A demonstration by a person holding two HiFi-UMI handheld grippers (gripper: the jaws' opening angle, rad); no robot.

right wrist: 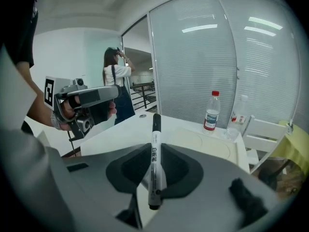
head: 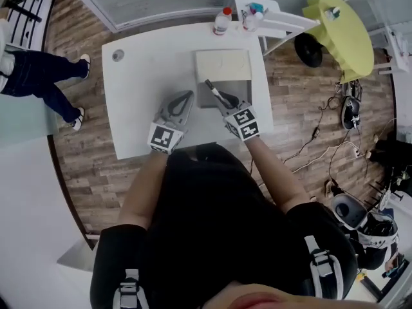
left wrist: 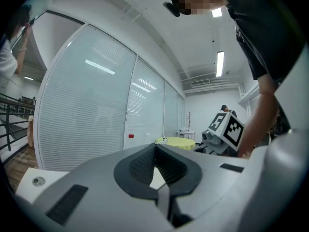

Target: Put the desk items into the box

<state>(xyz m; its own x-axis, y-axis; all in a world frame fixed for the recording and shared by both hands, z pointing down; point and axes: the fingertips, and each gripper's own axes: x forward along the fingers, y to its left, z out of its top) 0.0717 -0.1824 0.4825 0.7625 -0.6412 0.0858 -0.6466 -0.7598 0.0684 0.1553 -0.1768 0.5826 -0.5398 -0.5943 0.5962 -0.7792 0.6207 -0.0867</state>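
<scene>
Marker is clamped in R gripper jaws, held over box on worktop. L gripper jaws are pressed tog., nothing between, just left of box.

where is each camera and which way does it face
Head view: on the head, steeply down at the desk, box, both arms.
Left gripper view: on the left gripper, shut empty, facing the glass wall; forearm at right.
Right gripper view: on the right gripper, gripping a marker, facing a bottle; left hand visible.
Shared: each gripper view shows the other gripper.
</scene>
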